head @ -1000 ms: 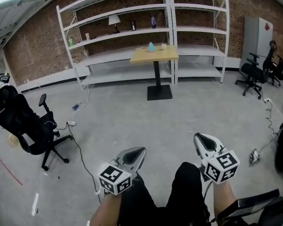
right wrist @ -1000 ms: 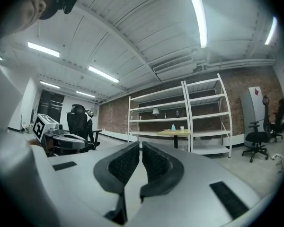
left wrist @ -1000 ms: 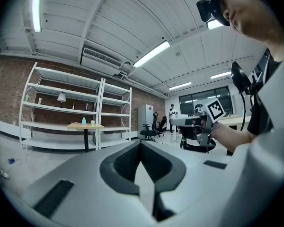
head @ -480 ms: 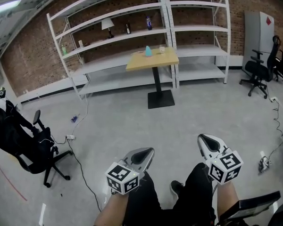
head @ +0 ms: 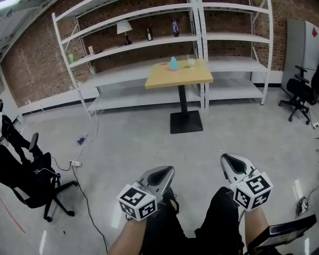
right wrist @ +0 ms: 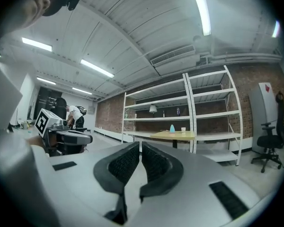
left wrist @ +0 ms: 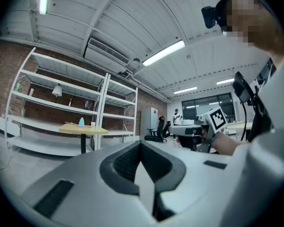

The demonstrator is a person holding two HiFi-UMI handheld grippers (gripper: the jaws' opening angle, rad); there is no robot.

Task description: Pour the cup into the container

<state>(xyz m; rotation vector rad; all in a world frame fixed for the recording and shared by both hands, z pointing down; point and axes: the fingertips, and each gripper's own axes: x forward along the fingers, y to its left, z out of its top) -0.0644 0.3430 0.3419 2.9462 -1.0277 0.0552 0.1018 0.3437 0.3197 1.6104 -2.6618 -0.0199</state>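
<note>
A light wooden table [head: 178,75] stands far ahead in front of the shelves. On it are a pale blue vessel [head: 173,64] and a small clear cup [head: 191,62] to its right. Both show small in the left gripper view, the blue vessel [left wrist: 81,122] beside the cup [left wrist: 93,124], and in the right gripper view, the blue vessel [right wrist: 172,128] beside the cup [right wrist: 183,130]. My left gripper [head: 162,173] and right gripper [head: 229,160] are held low near my legs, far from the table. Both point level, shut and holding nothing.
White metal shelving [head: 149,41] with a lamp [head: 123,27] and bottles lines the brick wall behind the table. A black office chair [head: 26,174] stands at left, another [head: 300,93] at right. A cable [head: 87,142] runs across the concrete floor. A person [right wrist: 75,113] bends over at the far left.
I have walked forward with both grippers. The table and shelves look nearer and sit lower in the head view. The left chair has slid toward the frame's edge. The jaws stay shut.
</note>
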